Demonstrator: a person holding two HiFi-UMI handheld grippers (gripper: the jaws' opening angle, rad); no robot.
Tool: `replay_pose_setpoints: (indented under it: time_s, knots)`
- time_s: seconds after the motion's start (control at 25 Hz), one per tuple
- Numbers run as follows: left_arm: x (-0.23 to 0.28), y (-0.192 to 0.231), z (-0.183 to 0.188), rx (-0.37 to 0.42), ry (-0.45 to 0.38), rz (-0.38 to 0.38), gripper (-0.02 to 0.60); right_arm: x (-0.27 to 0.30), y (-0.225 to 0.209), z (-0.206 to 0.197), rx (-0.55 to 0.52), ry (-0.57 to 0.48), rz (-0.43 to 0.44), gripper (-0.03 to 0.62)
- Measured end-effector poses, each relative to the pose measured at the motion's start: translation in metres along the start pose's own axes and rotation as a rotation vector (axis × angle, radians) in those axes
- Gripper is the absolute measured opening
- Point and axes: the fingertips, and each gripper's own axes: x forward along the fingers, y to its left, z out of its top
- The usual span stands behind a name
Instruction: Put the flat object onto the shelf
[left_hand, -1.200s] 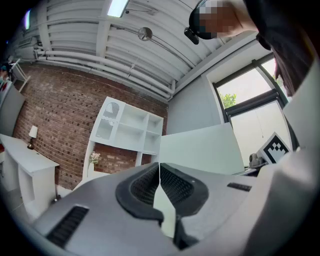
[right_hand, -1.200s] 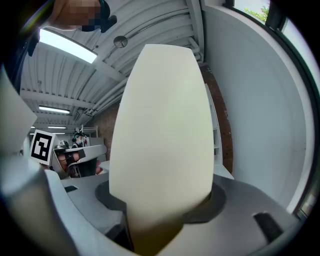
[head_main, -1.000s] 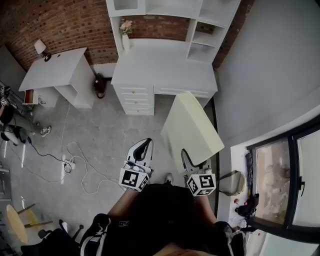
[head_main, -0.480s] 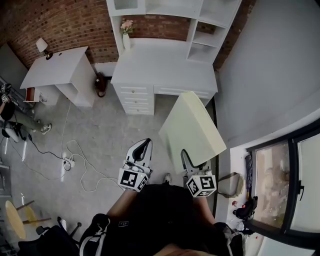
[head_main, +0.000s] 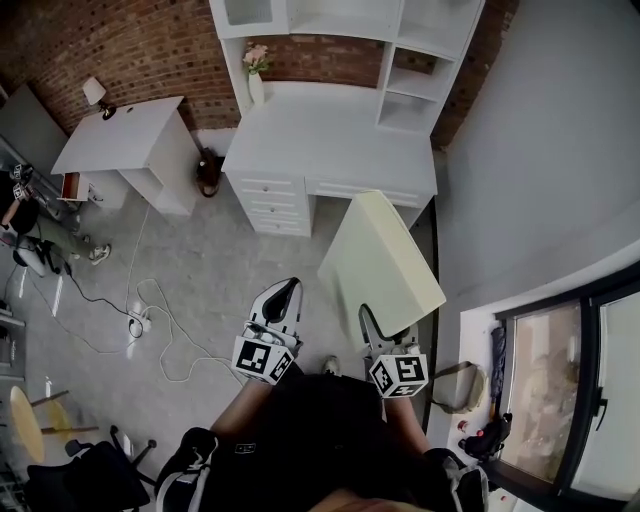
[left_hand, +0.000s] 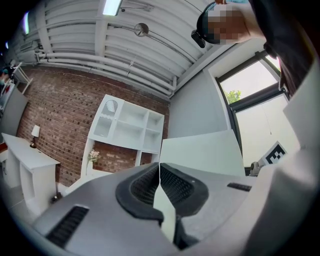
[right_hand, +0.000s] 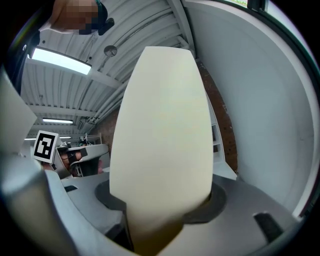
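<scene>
Task not finished, by the look of it: pale cream flat foam panel (head_main: 385, 262) is up in the air over the grey floor, tilted, well apart from the white cubby shelf unit (head_main: 410, 30) that stands on the white drawer desk (head_main: 330, 135) against the brick wall. Panel's far edge points toward the desk's right end. Nothing of it rests on any shelf board. What is left, as I judge it: carry it across to the unit, then set it onto a board and let go. Right gripper (head_main: 371, 322) has the panel's near edge pinched between its jaws, which are parted only by the panel's thickness; the panel fills most of the right gripper view. Left gripper (head_main: 287, 293) holds nothing, jaws closed tip to tip, held just beside the panel but not touching it.
</scene>
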Motion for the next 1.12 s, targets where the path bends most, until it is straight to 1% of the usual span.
replay_pose_setpoints:
  time_s: [0.24, 0.36, 0.48, 0.72, 0.92, 1.12]
  knots:
    - [0.017, 0.006, -0.009, 0.010, 0.033, 0.039, 0.014, 0.023, -0.020, 0.003, 0.019, 0.008, 0.035, 0.290]
    - [0.030, 0.022, -0.015, -0.007, 0.041, 0.059, 0.014, 0.039, -0.026, 0.004, 0.025, 0.007, 0.033, 0.290]
    - [0.051, 0.047, -0.020, -0.016, 0.045, 0.072, 0.014, 0.069, -0.034, 0.004, 0.013, 0.025, 0.028, 0.290]
    - [0.112, 0.124, -0.019, -0.030, 0.027, 0.063, 0.014, 0.155, -0.039, 0.014, -0.016, 0.030, 0.000, 0.290]
    - [0.171, 0.196, 0.001, -0.024, -0.006, 0.025, 0.014, 0.244, -0.034, 0.040, -0.029, 0.009, -0.026, 0.288]
    - [0.210, 0.272, 0.011, -0.027, 0.002, 0.001, 0.014, 0.319, -0.021, 0.062, -0.042, -0.005, -0.065, 0.288]
